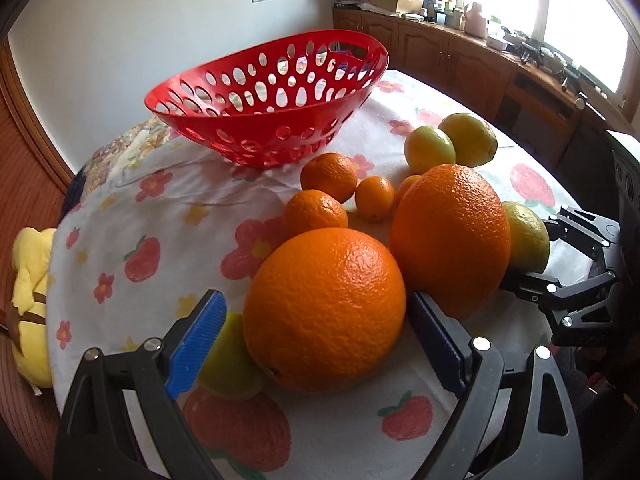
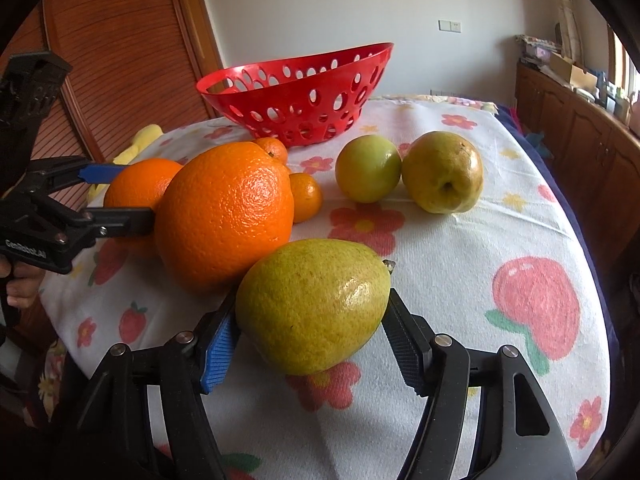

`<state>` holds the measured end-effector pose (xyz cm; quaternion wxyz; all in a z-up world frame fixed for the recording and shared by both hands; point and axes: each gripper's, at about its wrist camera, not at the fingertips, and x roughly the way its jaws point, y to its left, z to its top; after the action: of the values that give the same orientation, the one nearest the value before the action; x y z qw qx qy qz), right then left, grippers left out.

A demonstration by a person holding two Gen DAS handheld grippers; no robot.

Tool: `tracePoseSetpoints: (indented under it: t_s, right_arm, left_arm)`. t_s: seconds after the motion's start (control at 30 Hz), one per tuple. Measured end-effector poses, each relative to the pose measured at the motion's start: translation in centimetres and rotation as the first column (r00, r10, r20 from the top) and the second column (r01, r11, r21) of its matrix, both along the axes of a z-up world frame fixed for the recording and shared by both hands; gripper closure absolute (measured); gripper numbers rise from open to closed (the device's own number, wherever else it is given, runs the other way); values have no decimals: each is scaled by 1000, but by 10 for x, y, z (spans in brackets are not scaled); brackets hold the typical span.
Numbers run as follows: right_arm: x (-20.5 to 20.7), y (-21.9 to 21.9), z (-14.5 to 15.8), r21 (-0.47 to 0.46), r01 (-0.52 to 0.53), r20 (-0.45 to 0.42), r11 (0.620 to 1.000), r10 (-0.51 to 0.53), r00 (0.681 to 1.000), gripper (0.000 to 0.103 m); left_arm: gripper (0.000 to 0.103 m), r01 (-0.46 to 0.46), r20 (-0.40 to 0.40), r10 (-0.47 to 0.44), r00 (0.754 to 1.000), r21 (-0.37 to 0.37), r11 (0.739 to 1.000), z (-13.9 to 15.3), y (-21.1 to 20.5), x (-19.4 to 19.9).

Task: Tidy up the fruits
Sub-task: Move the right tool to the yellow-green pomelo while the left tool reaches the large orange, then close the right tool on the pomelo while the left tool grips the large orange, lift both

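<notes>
A red perforated basket (image 1: 272, 92) stands empty at the far side of the table; it also shows in the right wrist view (image 2: 304, 92). My left gripper (image 1: 316, 328) is open around a big orange (image 1: 324, 308), a gap showing at the left pad. A second big orange (image 1: 452, 236) lies beside it. My right gripper (image 2: 308, 332) has its pads against a yellow-green pear (image 2: 312, 304) resting on the cloth. Several small tangerines (image 1: 328, 176) and two green-yellow fruits (image 1: 430, 150) lie further back.
The round table carries a white cloth with flower and strawberry prints (image 2: 460, 248). A green fruit (image 1: 228, 360) lies half hidden behind my left finger. A yellow soft toy (image 1: 30, 292) hangs off the left edge. Wooden cabinets (image 1: 460, 52) line the far right wall.
</notes>
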<state>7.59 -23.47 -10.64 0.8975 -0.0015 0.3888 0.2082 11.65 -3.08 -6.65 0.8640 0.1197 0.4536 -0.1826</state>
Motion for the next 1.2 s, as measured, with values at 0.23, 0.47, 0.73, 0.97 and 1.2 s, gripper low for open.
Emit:
tracePoseSetpoints:
  t_s: [0.23,0.47,0.73,0.97,1.2]
  right_arm:
    - [2,2,0,-15,-3,2,1000,3,1000,33]
    - [2,2,0,-23,6,7,1000,-6,1000,32]
    - [2,1,0,-23,0,8,1000,0,1000,32]
    - [0,2,0,-37,-6,20,999,7,1000,33]
    - [1,-2,3,-36,12,18,999,-12,1000,33]
  left_arm:
    - [11,15,-2,-15,1000,-8,1000,-1,-1,3]
    - [15,24,-15,-25,1000,-40,999,-1,3,7]
    - [22,32,-13,-33,999,-67,997,-1,5,6]
    - [23,3,-8,-4,1000,-107,994,0,9,3]
    - [23,-6,33,11,999,-146,989,16,13,-2]
